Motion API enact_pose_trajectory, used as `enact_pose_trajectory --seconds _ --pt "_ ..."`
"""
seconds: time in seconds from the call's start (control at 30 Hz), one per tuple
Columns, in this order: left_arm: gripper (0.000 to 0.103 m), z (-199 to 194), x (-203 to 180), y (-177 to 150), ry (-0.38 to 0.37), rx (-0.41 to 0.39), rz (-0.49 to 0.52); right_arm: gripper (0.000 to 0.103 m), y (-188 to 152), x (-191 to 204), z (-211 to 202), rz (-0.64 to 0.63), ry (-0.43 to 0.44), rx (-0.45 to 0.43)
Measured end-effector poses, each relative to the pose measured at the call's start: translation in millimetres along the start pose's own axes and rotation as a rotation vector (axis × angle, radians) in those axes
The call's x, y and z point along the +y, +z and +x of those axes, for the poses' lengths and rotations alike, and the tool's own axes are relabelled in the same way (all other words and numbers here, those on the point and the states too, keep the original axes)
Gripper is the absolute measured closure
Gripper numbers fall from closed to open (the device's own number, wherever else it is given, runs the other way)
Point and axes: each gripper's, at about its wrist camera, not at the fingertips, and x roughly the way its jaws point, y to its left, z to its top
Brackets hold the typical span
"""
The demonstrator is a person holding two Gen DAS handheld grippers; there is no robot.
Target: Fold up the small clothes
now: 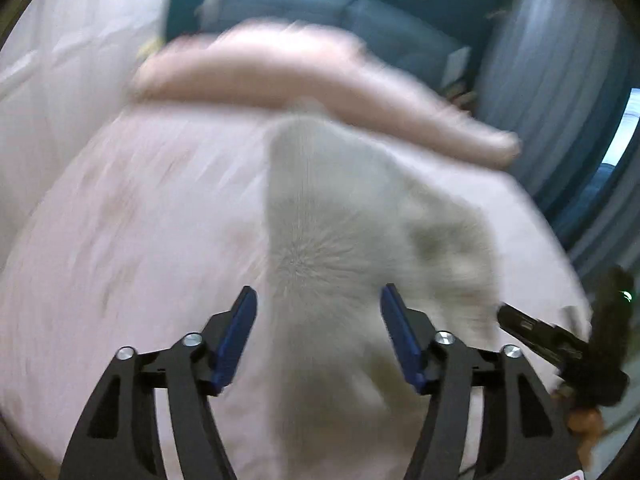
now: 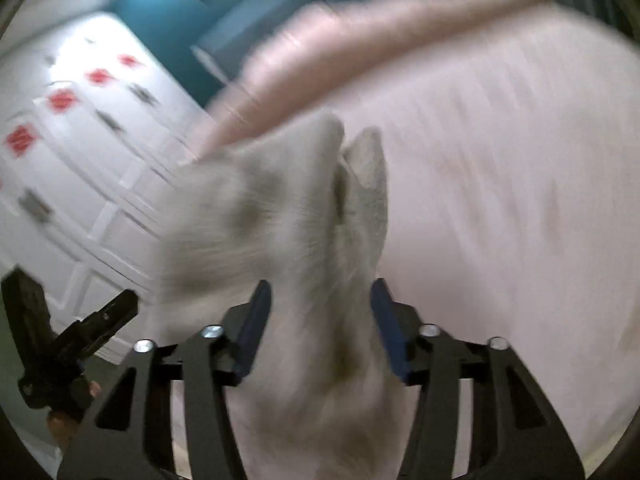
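2 motion-blurred views of grey garment [image 1: 320,248]

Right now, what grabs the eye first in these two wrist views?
The pale grey garment, blurred by motion, fills the middle of both views on the pink bed cover. The left gripper and right gripper each stand open with blue-padded fingers either side of the cloth, not pressing it. A rolled pink blanket lies beyond.
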Motion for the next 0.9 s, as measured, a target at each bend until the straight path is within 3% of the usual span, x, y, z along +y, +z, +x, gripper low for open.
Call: enact_pose_trajectory --seconds 0.1,0.2,0.27,0.4,0.47,0.5,0.57,0.63,0.7,0.77,0.83,0.9 --pt "0.044 9 40 -43 -0.045 0.044 -0.141 0.054 -42 -30 2 0.037 -0.017 0.044" --pt "0.044 10 62 -59 -0.091 0.061 -0.249 0.046 -45 -31 -8 0.021 -0.028 0.028" --pt "0.042 13 61 -51 -0.1 0.047 -0.271 0.033 -31 -22 -5 -0.002 -0.029 0.01" --pt "0.041 17 52 -43 -0.093 0.056 -0.232 0.032 -18 -7 20 -0.012 -0.006 0.051" --pt "0.041 19 44 -40 -0.07 0.058 -0.193 0.043 -19 -1 43 -0.032 -0.031 0.089" --pt "0.042 19 38 -39 -0.064 0.049 -0.177 0.068 -18 1 52 -0.059 -0.067 0.1" --pt "0.044 12 30 -36 -0.082 0.012 -0.154 0.079 -12 15 52 -0.112 -0.078 0.074" --pt "0.044 7 24 -29 -0.087 -0.035 -0.126 0.081 -5 27 28 -0.149 -0.022 -0.011" --pt "0.044 12 19 -22 -0.039 -0.045 -0.087 0.081 4 32 10 -0.186 -0.022 -0.087" --pt "0.044 37 18 -24 0.039 0.024 -0.057 0.081 6 17 30 -0.186 -0.089 -0.036" --pt "0.048 69 24 -35 0.081 0.128 -0.065 0.079 -1 -8 72 -0.18 -0.182 0.106" --pt "0.047 74 26 -43 0.069 0.133 -0.096 0.078 -6 -17 72 -0.142 -0.144 0.105"
